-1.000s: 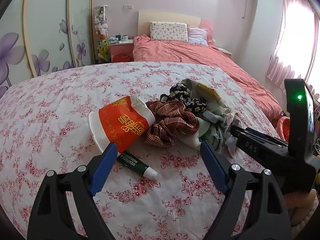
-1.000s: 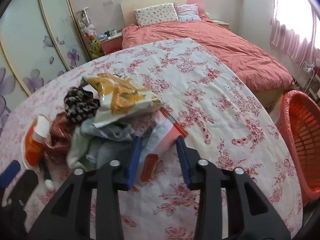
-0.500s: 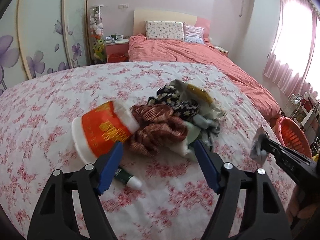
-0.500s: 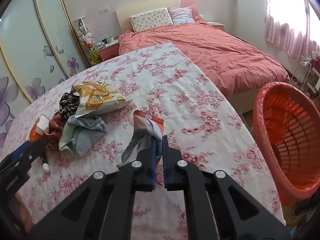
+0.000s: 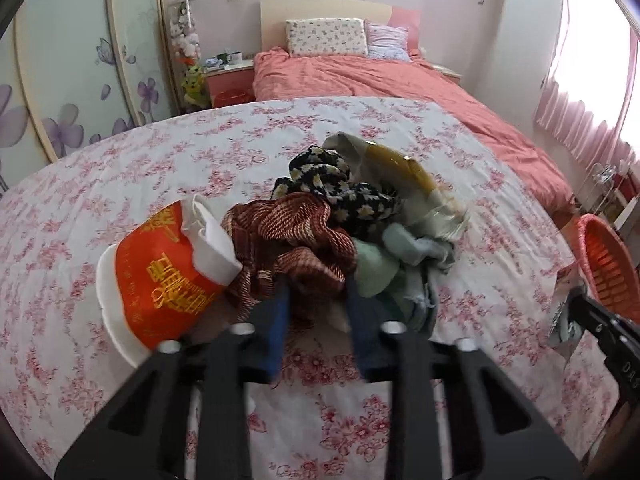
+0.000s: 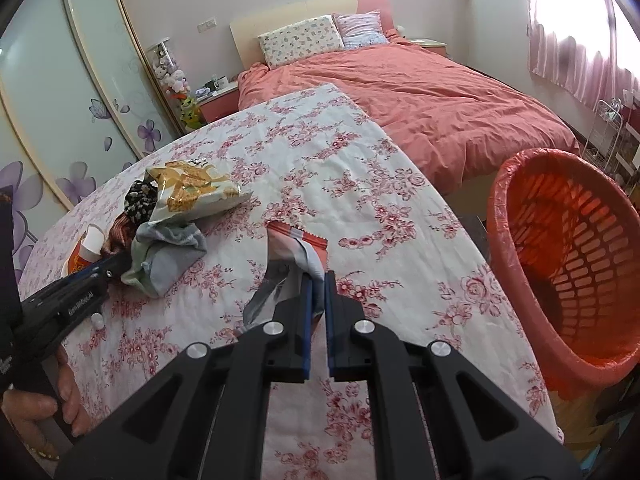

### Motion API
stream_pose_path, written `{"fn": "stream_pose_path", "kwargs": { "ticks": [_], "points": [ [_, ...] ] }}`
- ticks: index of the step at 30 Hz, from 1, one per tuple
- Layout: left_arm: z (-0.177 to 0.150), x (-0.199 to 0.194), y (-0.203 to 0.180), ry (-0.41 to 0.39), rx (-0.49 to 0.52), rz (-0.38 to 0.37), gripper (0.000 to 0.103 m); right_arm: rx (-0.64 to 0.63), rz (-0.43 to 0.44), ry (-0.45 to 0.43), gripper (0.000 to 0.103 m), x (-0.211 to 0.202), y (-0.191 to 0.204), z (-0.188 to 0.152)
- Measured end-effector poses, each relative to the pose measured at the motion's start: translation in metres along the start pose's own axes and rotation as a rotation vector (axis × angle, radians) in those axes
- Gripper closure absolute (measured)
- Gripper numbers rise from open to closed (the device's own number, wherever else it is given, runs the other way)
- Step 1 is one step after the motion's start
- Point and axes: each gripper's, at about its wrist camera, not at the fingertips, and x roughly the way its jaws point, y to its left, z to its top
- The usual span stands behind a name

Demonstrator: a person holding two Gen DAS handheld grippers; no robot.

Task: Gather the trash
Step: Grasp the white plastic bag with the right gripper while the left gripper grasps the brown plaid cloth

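On the flowered table, my left gripper (image 5: 316,304) has its jaws closing, and the edge of a brown checked cloth (image 5: 296,236) bunches between the blue fingers. A crushed red paper cup (image 5: 160,276) lies just left of it. A yellow snack bag (image 6: 188,188) rests on the far side of the pile. My right gripper (image 6: 316,292) is shut on a red and silver wrapper (image 6: 296,244), held above the table near its right edge. The orange basket (image 6: 560,240) stands just right of it on the floor.
A black flowered cloth (image 5: 332,184) and a grey-green cloth (image 5: 400,256) belong to the same pile. A tube's white cap (image 6: 97,321) peeks out under the left gripper (image 6: 124,258). A hand (image 6: 64,392) holds that tool. A pink bed (image 6: 420,92) lies beyond the table.
My left gripper moved forward into the cloth pile and its jaws narrowed; the tube slid under it. My right gripper shut on the wrapper and carried it right, toward the basket.
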Motion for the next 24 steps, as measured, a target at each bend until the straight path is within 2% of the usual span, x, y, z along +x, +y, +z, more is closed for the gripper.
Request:
{"fn": "stream_pose_path", "kwargs": {
  "ticks": [3, 9, 11, 15, 18, 20, 21, 23, 24],
  "points": [
    [0.005, -0.008, 0.003, -0.019, -0.016, -0.026, 0.092, 0.000, 0.001, -0.013, 0.096, -0.007, -0.002, 0.001],
    [0.016, -0.040, 0.002, -0.078, -0.023, -0.048, 0.095, 0.005, 0.004, -0.054, 0.096, -0.027, -0.007, 0.008],
    [0.020, -0.050, 0.000, -0.097, -0.021, -0.057, 0.100, 0.006, 0.002, -0.068, 0.096, -0.035, -0.009, 0.009],
    [0.027, -0.069, -0.008, -0.141, -0.005, -0.064, 0.103, 0.010, 0.001, -0.082, 0.096, -0.045, -0.014, 0.011],
    [0.027, -0.070, -0.011, -0.135, -0.004, -0.065, 0.103, 0.018, 0.004, -0.077, 0.096, -0.049, -0.019, 0.009],
    [0.025, -0.062, -0.012, -0.099, -0.005, -0.074, 0.103, 0.018, 0.001, -0.076, 0.096, -0.050, -0.021, 0.006],
    [0.023, -0.059, -0.010, -0.085, -0.008, -0.072, 0.100, 0.020, 0.000, -0.073, 0.096, -0.050, -0.022, 0.005],
    [0.017, -0.048, -0.012, -0.056, -0.004, -0.053, 0.086, 0.027, -0.002, -0.060, 0.096, -0.047, -0.026, 0.002],
    [0.012, -0.043, -0.013, -0.045, -0.001, -0.042, 0.068, 0.028, -0.003, -0.054, 0.096, -0.045, -0.027, 0.000]
  ]
}}
